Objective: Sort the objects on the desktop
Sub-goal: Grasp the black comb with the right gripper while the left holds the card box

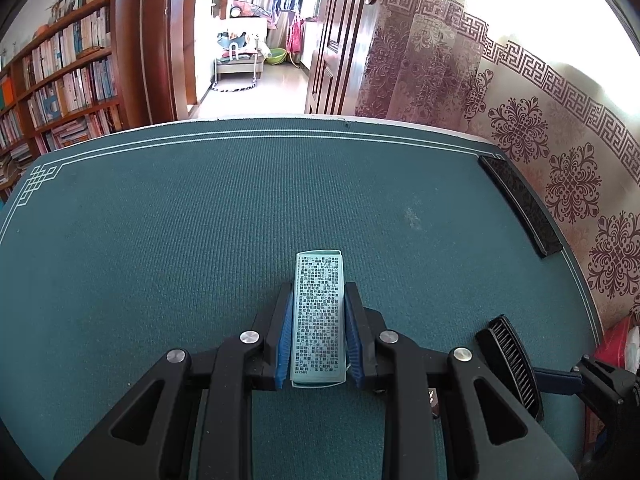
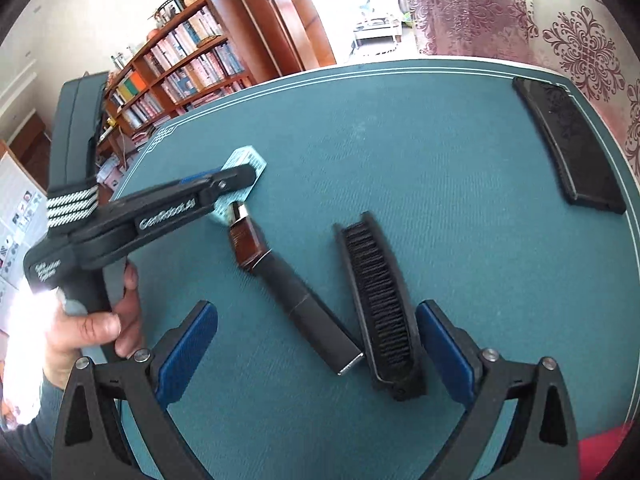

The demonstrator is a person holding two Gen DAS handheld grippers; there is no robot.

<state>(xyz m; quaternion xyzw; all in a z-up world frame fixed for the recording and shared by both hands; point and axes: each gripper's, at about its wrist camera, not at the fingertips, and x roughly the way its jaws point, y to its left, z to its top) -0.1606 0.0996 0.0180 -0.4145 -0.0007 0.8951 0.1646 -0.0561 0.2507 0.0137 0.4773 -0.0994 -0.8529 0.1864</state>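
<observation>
My left gripper [image 1: 319,292] is shut on a pale teal box [image 1: 319,316] covered in small print, held low over the green desk mat [image 1: 200,220]. The right wrist view shows that left gripper [image 2: 240,176] from the side, with the box [image 2: 246,158] sticking out past its tips. My right gripper [image 2: 318,308] stands open above a black brush [image 2: 380,308] and a dark tube with a brown end [image 2: 296,292], which both lie between its blue pads [image 2: 188,344]. A black flat case [image 2: 568,144] lies at the mat's far right edge.
A person's hand [image 2: 92,328] grips the left tool's handle. A patterned curtain [image 1: 540,128] hangs close along the desk's right side. A bookshelf [image 1: 60,80] and an open doorway [image 1: 248,40] lie beyond the far edge. Something red [image 1: 616,344] sits off the right rim.
</observation>
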